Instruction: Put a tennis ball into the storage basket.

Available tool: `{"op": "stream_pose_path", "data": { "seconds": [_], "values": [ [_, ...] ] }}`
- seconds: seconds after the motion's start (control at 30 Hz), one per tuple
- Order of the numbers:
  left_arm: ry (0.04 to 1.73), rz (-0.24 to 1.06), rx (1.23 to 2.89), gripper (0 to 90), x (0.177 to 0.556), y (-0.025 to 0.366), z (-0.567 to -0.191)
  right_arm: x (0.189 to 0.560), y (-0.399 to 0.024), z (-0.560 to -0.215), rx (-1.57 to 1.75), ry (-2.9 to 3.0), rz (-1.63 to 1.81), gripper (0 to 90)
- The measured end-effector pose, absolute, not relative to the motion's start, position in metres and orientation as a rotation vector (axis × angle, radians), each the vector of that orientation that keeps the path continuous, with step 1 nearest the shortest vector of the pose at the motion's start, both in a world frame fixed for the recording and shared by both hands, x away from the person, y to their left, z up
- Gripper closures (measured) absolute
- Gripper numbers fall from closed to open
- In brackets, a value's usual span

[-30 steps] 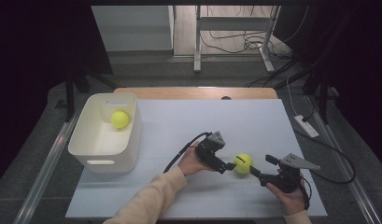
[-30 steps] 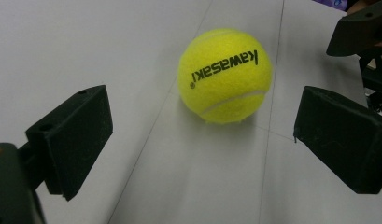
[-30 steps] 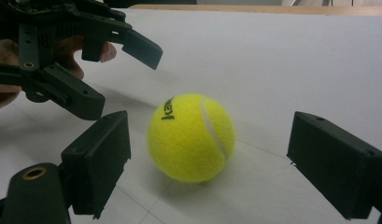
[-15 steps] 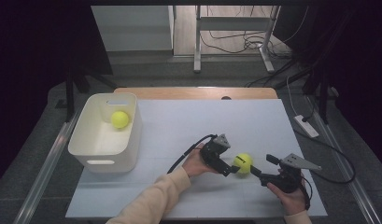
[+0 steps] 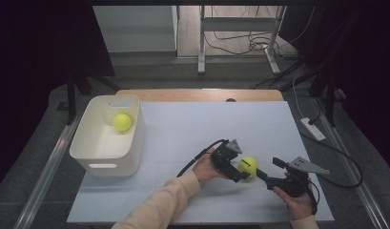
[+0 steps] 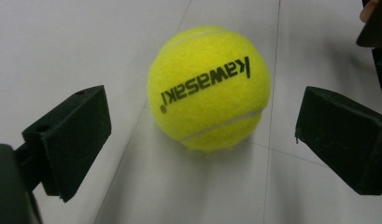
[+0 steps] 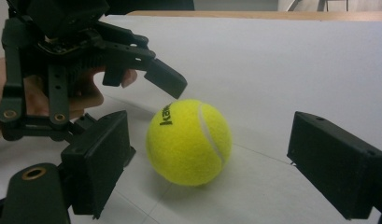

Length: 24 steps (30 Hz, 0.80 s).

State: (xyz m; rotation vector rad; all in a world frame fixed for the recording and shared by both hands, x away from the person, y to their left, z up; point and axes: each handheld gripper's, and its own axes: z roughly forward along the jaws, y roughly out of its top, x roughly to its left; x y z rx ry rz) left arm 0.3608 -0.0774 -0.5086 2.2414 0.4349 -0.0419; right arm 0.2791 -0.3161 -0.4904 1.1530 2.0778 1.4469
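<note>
Yellow tennis ball [image 6: 208, 88] on the table [image 5: 192, 129], seemingly untouched, between both grippers' parted jaws.

Bare table [image 5: 183, 129] left of the ball [image 5: 248, 166] — white bin [image 5: 128, 157] beyond

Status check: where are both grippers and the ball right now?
Left gripper open, jaws either side of the tennis ball. Right gripper open, facing it from the other side. Ball on the table, ungripped. Nothing between.
</note>
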Motion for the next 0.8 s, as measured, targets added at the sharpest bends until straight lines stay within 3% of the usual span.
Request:
{"op": "stream_pose_path", "data": {
  "seconds": [0.57,0.67,0.8],
  "values": [
    [0.449,-0.054,2.246,5.7,0.366,-0.099,-0.518,0.279,-0.316,-0.49,1.152,2.079,1.449,13.1],
    [0.447,-0.062,2.246,10.3,0.366,-0.101,-0.519,0.279,-0.316,-0.491,1.152,2.081,1.447,13.1],
    [0.444,-0.074,2.241,25.8,0.367,-0.101,-0.519,0.279,-0.317,-0.491,1.15,2.079,1.446,13.2]
  ]
}}
